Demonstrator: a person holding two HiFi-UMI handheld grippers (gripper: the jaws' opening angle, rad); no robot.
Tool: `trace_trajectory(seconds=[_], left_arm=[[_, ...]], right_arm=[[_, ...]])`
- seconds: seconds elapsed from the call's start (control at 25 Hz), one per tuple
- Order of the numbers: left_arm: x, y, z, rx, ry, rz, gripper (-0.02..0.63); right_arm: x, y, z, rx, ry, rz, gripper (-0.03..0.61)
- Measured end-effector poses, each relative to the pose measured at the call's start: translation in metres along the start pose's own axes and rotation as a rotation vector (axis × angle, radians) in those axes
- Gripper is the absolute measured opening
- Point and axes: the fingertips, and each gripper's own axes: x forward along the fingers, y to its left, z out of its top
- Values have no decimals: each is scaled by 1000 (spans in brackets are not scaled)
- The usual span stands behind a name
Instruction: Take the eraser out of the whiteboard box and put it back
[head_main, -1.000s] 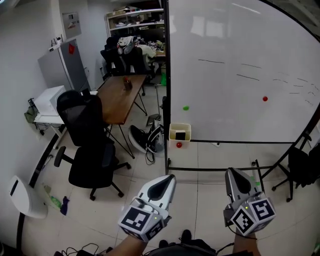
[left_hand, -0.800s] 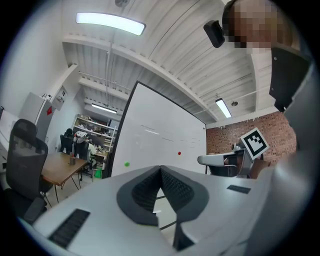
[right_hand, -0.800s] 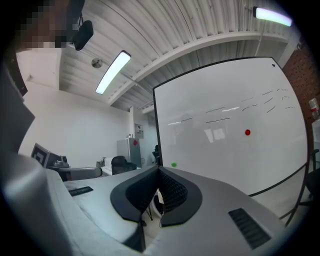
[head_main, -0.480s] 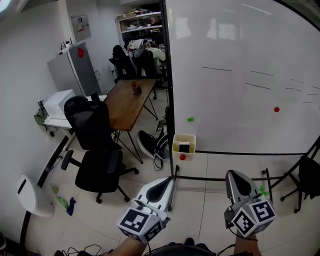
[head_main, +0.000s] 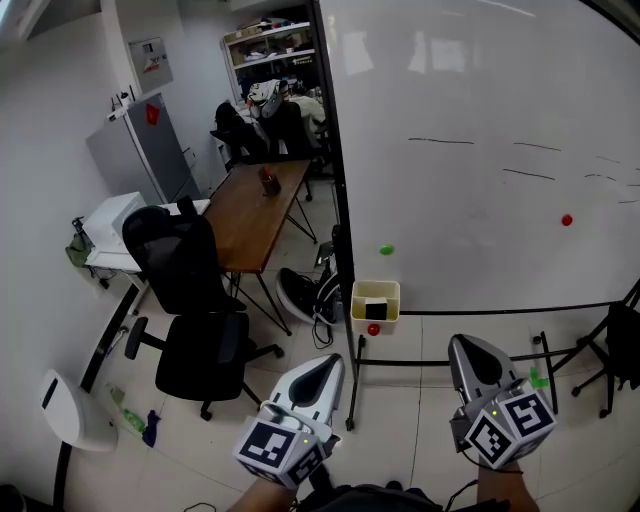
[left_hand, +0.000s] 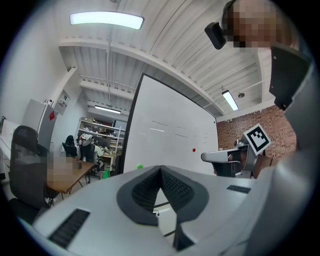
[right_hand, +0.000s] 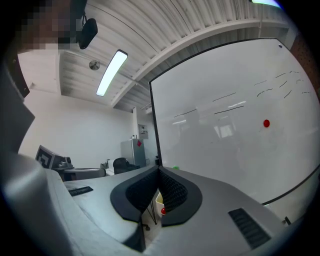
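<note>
We've got our grey left gripper (head_main: 324, 370) and grey right gripper (head_main: 468, 354) both with jaws pressed together, nothing between them. The black rectangular eraser (head_main: 375, 310) sits in the pale yellow whiteboard box (head_main: 357, 303), well ahead of both grippers.

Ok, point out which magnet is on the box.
The red magnet on the box front. The other red magnet sits far right on the whiteboard; the green magnet above the box.

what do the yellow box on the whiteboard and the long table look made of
The yellow box: smooth, matte pale yellow walls, probably plastic. The long table: brown top with a wood look, maybe laminate; thin dark legs, likely metal.
</note>
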Motion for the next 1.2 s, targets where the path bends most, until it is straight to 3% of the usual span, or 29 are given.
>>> trace_trajectory(seconds=[0.32,0.6,0.88,1.2], left_arm=[[-6,116,23,19,-28,-61,28],[6,177,25,-1,-20,-147,28],[49,194,16,-28,0,-145,28],[102,184,19,-11,3,-65,28]], right_arm=[[88,53,-5,-3,-24,-87,12],[144,82,-12,-17,-20,-149,12],[176,61,-15,-19,-3,-135,12],[198,19,-6,-21,1,-35,12]])
